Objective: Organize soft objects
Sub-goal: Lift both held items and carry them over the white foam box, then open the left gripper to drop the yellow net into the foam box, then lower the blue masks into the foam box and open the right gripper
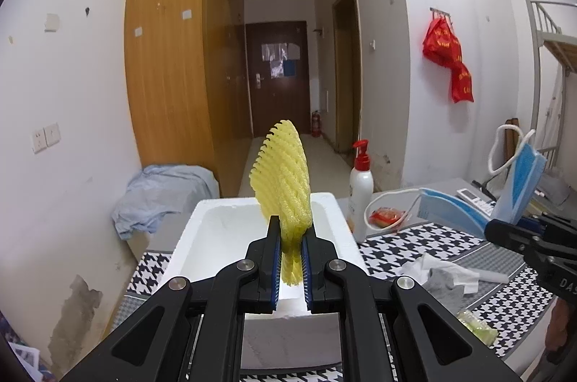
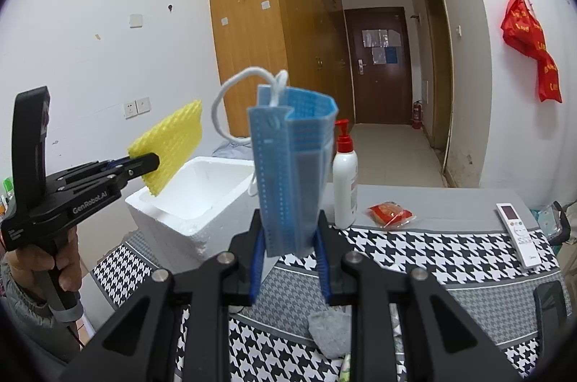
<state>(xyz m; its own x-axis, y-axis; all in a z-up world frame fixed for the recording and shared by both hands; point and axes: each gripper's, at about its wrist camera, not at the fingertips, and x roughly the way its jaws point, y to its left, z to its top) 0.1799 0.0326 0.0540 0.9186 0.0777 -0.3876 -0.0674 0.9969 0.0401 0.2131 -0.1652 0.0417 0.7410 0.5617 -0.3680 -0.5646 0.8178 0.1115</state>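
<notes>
A: Gripping two soft things at once. Left gripper (image 1: 291, 250) clamped on the yellow foam net (image 1: 283, 180), held upright above the near rim of the white foam box (image 1: 230, 205). Right gripper (image 2: 290, 259) clamped on the blue face mask (image 2: 292, 162), raised over the table, just right of the box.

B: Nothing inside the box yet?

A: Looks bare as far as the left wrist view reaches; far corner partly hidden behind the net. So, by judgement, early to midway: two items lifted, none dropped in.

B: And left over?

A: Lying near the front edge of the houndstooth-covered table (image 2: 432, 248): a grey sock (image 2: 330, 331) and a crumpled white tissue (image 1: 432, 268). Probably next in line. Standing at the far edge beside the box: a pump bottle (image 2: 345, 187), then a red snack packet (image 2: 389, 212); toward the right edge, a remote control (image 2: 517, 232). Hard items, likely not part of the job.

B: Looks of the net?

A: Ribbed, lattice-patterned, pale yellow, fanned out above the jaws and squashed thin between them. Mask folded, pleated, white ear loops curling off the top.
</notes>
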